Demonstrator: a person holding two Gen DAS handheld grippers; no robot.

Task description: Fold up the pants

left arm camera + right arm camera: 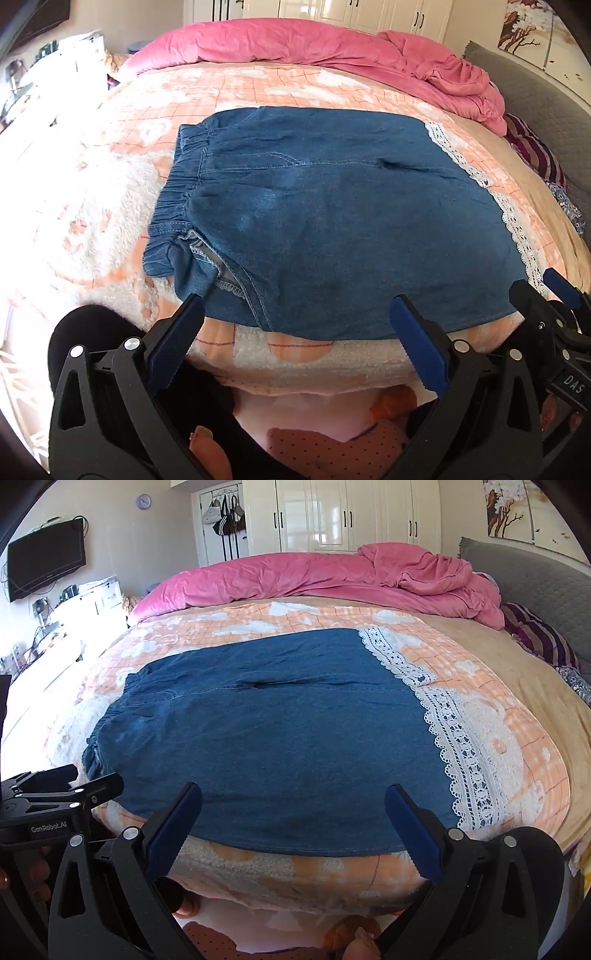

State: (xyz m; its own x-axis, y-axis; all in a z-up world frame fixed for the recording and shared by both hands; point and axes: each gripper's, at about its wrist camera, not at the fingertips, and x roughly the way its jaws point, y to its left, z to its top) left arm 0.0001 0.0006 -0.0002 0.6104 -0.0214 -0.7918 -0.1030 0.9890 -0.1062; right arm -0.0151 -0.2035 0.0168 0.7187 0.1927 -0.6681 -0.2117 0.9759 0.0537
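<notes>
Blue denim pants (325,221) lie flat on the bed, elastic waistband (177,206) to the left and white lace hem (480,181) to the right. They also show in the right wrist view (273,738), with the lace hem (458,746) at right. My left gripper (297,314) is open and empty, just over the pants' near edge by the waist end. My right gripper (293,805) is open and empty over the near edge toward the hem end. The right gripper also shows at the right edge of the left wrist view (554,295).
The pants rest on an orange and white fleece blanket (110,206). A pink duvet (314,48) is bunched along the far side of the bed. A grey headboard (535,579) and striped pillow (539,638) are at right. White wardrobes (351,513) stand behind.
</notes>
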